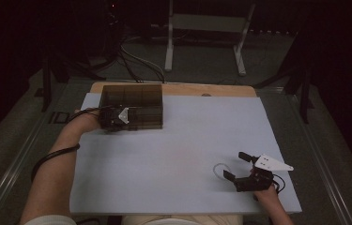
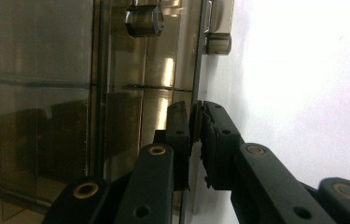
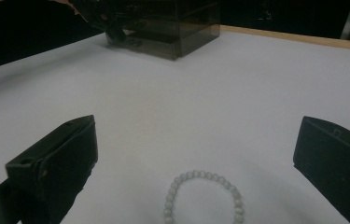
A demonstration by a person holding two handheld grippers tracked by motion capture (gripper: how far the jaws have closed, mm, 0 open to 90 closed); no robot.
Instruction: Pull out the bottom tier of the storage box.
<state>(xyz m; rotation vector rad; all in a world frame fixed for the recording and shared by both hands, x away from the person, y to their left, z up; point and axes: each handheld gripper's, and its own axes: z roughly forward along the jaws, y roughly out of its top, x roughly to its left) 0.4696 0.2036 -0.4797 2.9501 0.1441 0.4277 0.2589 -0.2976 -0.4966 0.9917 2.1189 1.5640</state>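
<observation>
Bracelet [image 3: 203,198] lies flat at near right, between our right gripper's [image 1: 233,166] wide-open, empty jaws; our left gripper [image 2: 195,135] is pinched on the front wall of the smoked box [image 1: 133,105] at far left. Risk: closing on a flat bead loop, jaws skid and flick it away. Count: one bracelet, one box, two grippers.

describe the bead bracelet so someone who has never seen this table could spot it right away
Start at the big pale sheet covering the table, then go to its near right corner, where the right claw stands open. The bracelet lies flat on the sheet between its jaws. It is a small ring of pale round beads, far from the dark smoky box.
</observation>
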